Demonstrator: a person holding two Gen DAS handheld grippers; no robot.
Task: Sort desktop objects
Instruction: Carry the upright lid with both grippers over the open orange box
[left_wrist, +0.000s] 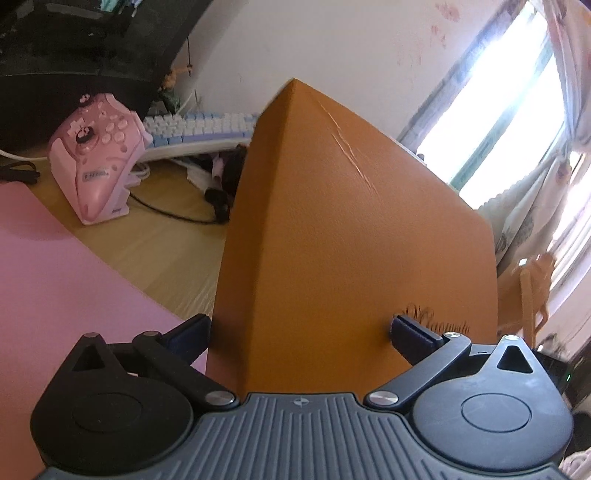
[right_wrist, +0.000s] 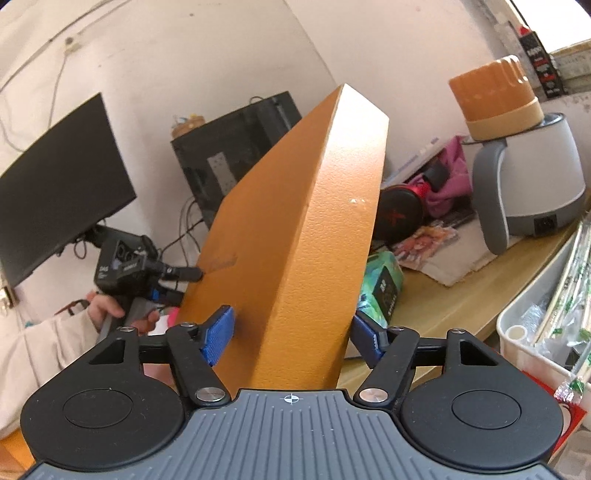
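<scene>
Two sets of tongs grip one orange box (left_wrist: 332, 221) at once, holding it up off the desk (left_wrist: 166, 243). The left tongs (left_wrist: 301, 332) clamp its near end, blue pads pressed to either face, and the box rises toward twelve o'clock in that view, with a scuff line on the broad face. The right tongs (right_wrist: 291, 334) squeeze the opposite end, pads (right_wrist: 218, 334) tight on both sides. From the right wrist view, the left tongs (right_wrist: 184, 275) show at nine o'clock, a hand (right_wrist: 110, 310) on their grip. A pink game controller (left_wrist: 98, 155) stands at ten o'clock on the desk, a keyboard (left_wrist: 199, 127) behind it, a pink mat (left_wrist: 55, 288) at eight o'clock. A white appliance (right_wrist: 532, 173) sits at two o'clock beside the right tongs.
</scene>
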